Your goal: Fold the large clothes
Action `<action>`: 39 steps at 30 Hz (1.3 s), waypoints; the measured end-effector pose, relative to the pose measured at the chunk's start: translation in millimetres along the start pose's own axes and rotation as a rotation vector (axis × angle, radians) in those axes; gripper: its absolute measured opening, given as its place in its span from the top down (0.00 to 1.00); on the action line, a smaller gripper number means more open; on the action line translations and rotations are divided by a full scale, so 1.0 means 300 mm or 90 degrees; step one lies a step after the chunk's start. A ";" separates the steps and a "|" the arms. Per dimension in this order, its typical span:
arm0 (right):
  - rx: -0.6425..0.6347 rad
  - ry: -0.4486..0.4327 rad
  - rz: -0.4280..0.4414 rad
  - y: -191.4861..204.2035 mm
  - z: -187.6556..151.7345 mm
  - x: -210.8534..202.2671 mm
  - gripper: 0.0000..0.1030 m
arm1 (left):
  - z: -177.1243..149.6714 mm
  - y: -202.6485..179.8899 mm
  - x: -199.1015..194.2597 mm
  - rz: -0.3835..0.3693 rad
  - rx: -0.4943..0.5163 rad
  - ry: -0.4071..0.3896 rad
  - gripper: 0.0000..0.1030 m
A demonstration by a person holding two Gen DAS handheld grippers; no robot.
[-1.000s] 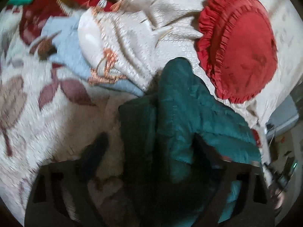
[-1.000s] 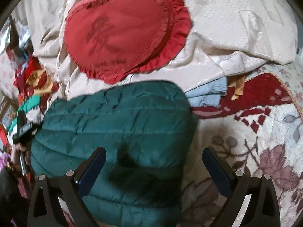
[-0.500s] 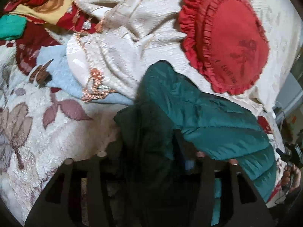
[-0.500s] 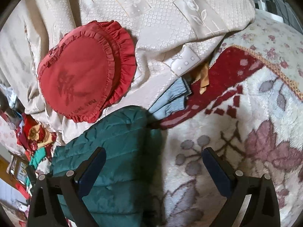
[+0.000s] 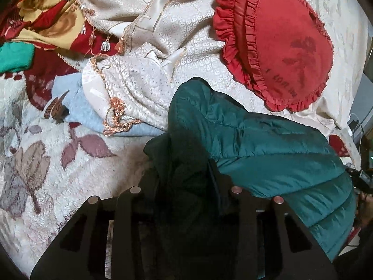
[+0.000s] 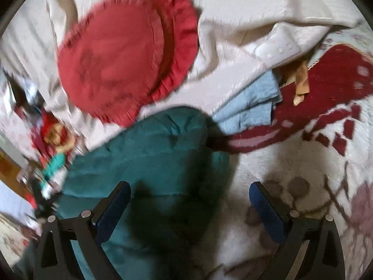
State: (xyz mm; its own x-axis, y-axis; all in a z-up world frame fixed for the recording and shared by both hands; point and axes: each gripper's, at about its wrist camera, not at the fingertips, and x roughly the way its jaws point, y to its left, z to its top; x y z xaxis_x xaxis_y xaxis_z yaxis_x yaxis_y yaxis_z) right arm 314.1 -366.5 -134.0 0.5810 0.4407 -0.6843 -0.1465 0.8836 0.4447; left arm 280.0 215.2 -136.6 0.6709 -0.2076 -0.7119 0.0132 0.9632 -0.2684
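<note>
Teal puffer jacket (image 5: pixel 268 149) on a floral bedspread (image 5: pixel 35 163), pinched at one edge by the left tongs.

At far left of the left wrist view: a red-and-yellow patterned cloth (image 5: pixel 46 21), then a pale blue folded garment (image 5: pixel 79 107) tucked under a cream embroidered cover (image 5: pixel 144 79). Mid-frame: left gripper (image 5: pixel 184 184) pressed together on a dark bunched fold of the jacket, quilted body trailing off to the right. Above right: a red frilled cushion (image 5: pixel 286 49), resting on the cream cover just beyond the jacket. In the blurred right wrist view: jacket at lower left, cushion touching its top edge; right gripper (image 6: pixel 188 210) spread wide and holding nothing, left finger over the teal fabric, right finger over the bedspread.
</note>
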 end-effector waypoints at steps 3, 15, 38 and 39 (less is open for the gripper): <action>0.022 0.019 0.016 -0.050 -0.007 0.063 0.00 | 0.000 -0.012 0.003 0.012 0.011 -0.002 0.65; 0.007 0.027 0.197 -0.047 -0.006 0.110 0.20 | 0.004 -0.010 0.026 0.028 0.010 -0.003 0.56; -0.148 -0.193 0.117 0.193 0.016 -0.358 0.77 | 0.086 -0.199 -0.171 -0.017 0.032 -0.071 0.78; -0.146 -0.211 0.109 0.188 0.019 -0.383 0.77 | 0.085 -0.220 -0.178 -0.030 0.032 -0.079 0.78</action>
State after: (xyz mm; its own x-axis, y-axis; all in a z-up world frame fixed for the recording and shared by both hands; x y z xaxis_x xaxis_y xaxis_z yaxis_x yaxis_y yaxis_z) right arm 243.6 -368.4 -27.0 0.7524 0.5428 -0.3733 -0.4158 0.8308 0.3700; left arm 262.2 167.3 -64.2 0.7553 -0.2329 -0.6126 0.0816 0.9609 -0.2648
